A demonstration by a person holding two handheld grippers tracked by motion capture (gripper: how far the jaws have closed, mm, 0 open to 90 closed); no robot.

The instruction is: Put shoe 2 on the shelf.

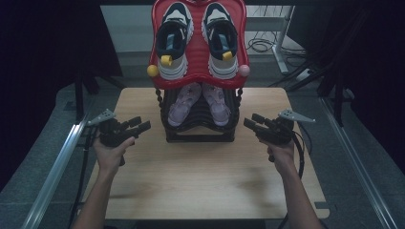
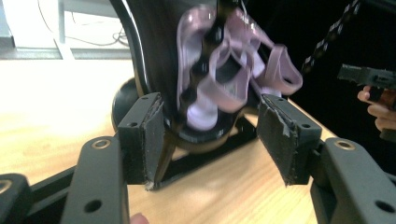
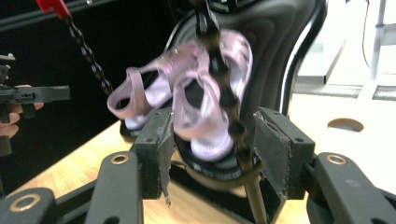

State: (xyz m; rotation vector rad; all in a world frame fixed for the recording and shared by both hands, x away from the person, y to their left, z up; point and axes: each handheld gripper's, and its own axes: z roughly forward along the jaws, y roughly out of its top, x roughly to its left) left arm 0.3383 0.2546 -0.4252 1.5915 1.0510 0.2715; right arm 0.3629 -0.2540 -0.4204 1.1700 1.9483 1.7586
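Note:
A two-tier shoe rack (image 1: pixel 199 133) stands at the middle of the wooden table (image 1: pixel 205 186). Its red top shelf (image 1: pixel 198 55) carries a pair of dark-and-white sneakers (image 1: pixel 174 38). On the black lower shelf sits a pair of pink sandals (image 1: pixel 199 102), also seen as pink sandals (image 2: pixel 233 79) and pink sandals (image 3: pixel 187 107). My left gripper (image 1: pixel 140 125) is open, left of the rack; its jaws frame the rack's base in the left gripper view (image 2: pixel 210 140). My right gripper (image 1: pixel 254 122) is open, right of the rack, its jaws framing the sandals (image 3: pixel 212 149). Neither holds anything.
Black bead chains (image 3: pixel 88 56) hang from the red shelf's corners, one (image 3: pixel 224 93) just in front of my right jaws. A yellow ball (image 1: pixel 152 70) and a pink ball (image 1: pixel 244 70) sit at the shelf's front corners. Metal rails (image 1: pixel 57 167) flank the table.

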